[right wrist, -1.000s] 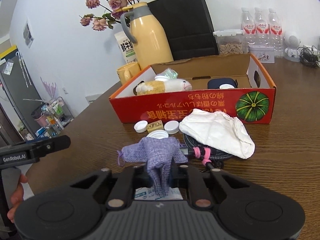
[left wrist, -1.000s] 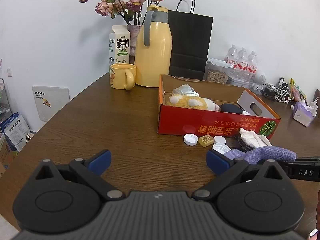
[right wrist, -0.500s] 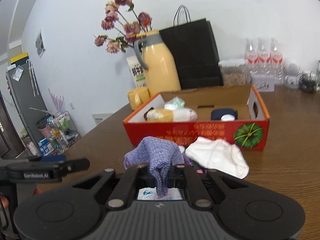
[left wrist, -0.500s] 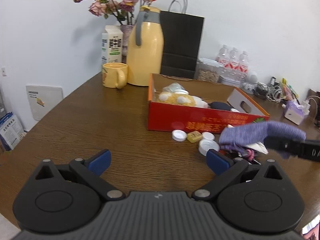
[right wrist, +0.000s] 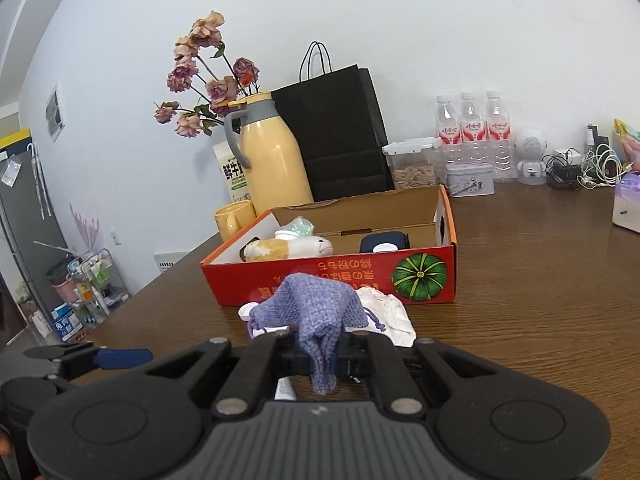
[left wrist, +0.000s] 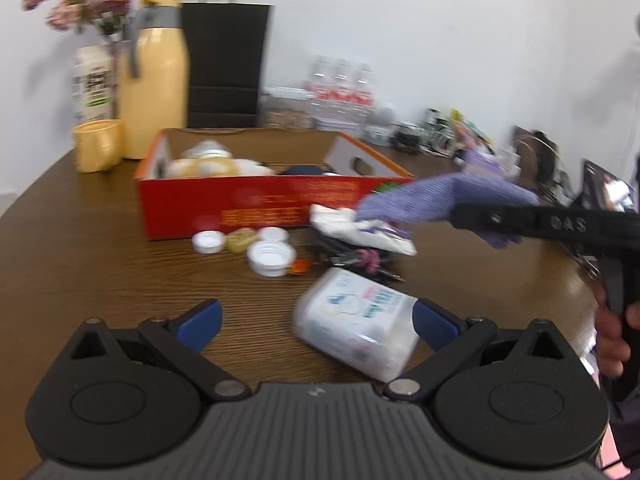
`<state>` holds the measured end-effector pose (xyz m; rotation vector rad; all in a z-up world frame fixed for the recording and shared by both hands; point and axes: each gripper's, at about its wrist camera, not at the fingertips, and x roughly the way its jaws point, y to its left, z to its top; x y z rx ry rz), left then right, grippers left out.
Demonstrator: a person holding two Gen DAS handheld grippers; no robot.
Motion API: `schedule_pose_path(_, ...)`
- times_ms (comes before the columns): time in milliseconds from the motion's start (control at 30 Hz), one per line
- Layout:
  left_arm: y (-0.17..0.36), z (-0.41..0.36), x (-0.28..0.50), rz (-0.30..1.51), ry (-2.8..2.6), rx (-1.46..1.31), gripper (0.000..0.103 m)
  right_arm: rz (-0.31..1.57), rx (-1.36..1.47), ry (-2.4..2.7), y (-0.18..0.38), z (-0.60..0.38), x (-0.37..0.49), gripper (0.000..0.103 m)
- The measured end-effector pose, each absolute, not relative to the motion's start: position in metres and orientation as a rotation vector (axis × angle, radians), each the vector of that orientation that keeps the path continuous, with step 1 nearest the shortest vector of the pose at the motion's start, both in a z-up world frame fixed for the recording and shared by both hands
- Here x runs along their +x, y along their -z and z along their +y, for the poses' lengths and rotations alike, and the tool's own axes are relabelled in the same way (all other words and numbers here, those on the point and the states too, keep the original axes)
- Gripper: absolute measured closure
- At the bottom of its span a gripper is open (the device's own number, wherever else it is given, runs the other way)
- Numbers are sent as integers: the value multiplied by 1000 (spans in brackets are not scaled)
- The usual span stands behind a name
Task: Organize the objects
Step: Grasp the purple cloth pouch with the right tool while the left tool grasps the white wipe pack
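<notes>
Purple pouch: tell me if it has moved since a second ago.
Yes. The purple pouch, clamped in the right gripper, has risen off the table and now overlaps the red box.

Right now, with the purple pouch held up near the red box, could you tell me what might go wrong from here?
1. The right gripper pinches only a bunched corner of the purple pouch; most of it hangs free, so it may slip out.
2. The dangling cloth could snag the front wall of the red box.
3. The left gripper, jaws open, sits close to the tissue pack and could shove it toward the white caps.
</notes>
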<state>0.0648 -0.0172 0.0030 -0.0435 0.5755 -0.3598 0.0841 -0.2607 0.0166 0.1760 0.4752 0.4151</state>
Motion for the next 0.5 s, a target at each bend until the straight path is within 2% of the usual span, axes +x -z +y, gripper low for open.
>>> schedule_pose_path(500,34,-65,113,656,425,72,0,501,168,-440,-8,-258,105,97)
